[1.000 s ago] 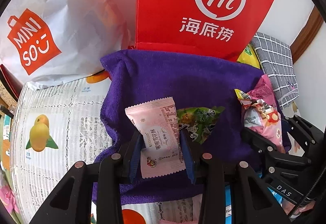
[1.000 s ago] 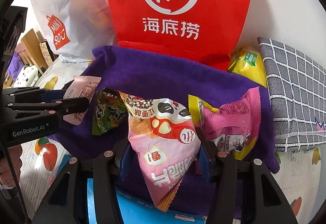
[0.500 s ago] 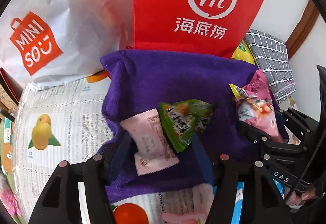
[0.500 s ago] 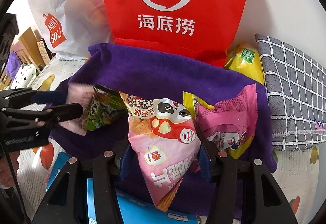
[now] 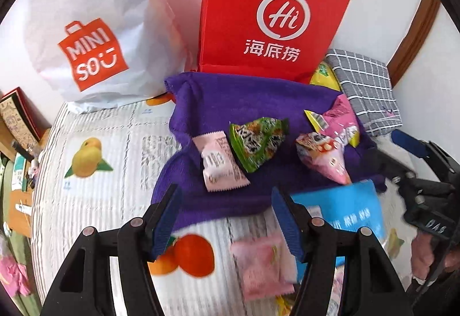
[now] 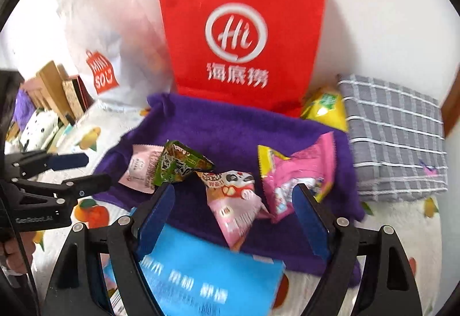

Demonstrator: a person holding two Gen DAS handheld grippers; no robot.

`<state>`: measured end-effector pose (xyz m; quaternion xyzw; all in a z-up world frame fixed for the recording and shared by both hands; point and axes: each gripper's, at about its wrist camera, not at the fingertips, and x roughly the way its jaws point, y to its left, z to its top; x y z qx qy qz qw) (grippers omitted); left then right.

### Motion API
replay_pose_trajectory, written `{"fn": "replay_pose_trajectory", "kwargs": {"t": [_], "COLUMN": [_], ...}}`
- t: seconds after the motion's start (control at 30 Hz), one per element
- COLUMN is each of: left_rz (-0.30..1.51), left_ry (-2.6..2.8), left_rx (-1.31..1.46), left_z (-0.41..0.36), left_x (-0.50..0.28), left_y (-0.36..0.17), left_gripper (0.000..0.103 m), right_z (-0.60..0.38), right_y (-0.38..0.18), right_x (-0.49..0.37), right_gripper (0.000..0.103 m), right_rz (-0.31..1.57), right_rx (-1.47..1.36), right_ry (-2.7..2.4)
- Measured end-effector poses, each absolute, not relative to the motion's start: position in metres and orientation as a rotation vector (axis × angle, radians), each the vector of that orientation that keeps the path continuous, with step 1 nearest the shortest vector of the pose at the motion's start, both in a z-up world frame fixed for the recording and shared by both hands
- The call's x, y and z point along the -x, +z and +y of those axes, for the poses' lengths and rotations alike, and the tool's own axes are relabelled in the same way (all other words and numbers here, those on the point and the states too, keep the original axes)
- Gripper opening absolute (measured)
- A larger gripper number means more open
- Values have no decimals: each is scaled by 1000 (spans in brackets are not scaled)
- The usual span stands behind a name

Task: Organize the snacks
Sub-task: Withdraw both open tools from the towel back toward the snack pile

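Note:
A purple towel (image 5: 230, 103) (image 6: 230, 129) lies before a red Hi bag. On it rest a pale pink packet (image 5: 220, 163) (image 6: 141, 169), a green packet (image 5: 256, 143) (image 6: 178, 163) leaning on it, a pink triangular snack bag (image 5: 327, 161) (image 6: 235, 206) and a pink-and-yellow bag (image 5: 339, 120) (image 6: 296, 172). My left gripper (image 5: 230, 218) is open and empty, just short of the towel's front edge. My right gripper (image 6: 233, 221) is open and empty, with the triangular bag lying between its fingers. Each gripper shows in the other's view: the left (image 6: 77, 172), the right (image 5: 408, 155).
A red Hi bag (image 5: 273, 20) (image 6: 238, 28) and a white Miniso bag (image 5: 95, 37) stand at the back. A grey checked cloth (image 6: 394, 138) lies right, a yellow packet (image 6: 327, 109) beside it. A blue packet (image 6: 207, 275) and a pink packet (image 5: 261, 264) lie near me on the fruit-print cover.
Both grippers opened and drew back. The left let go of the pale pink packet, the right let go of the pink triangular bag; both now lie on the towel.

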<state>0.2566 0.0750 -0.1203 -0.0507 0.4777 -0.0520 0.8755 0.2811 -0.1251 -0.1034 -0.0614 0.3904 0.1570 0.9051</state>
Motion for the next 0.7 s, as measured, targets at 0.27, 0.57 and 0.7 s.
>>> {"fn": "replay_pose_trajectory", "kwargs": {"t": [0.27,0.57,0.7], "left_rz": [963,954,955], "left_ry": [-112,-108,-94], "left_rx": [142,146,147], "left_z": [81,83,87], "left_x": [-205,-161,-148], "left_y": [-109,-109,-111], "left_gripper": [63,63,63], "right_z": [-170,-221,-230], "right_y": [-82,-100,-114], "right_x": [-217,-164,-148], "right_gripper": [83,83,83], "right_rz": [742,781,813], "right_rx": [95,4,-31], "right_ry": [200,100,101]}}
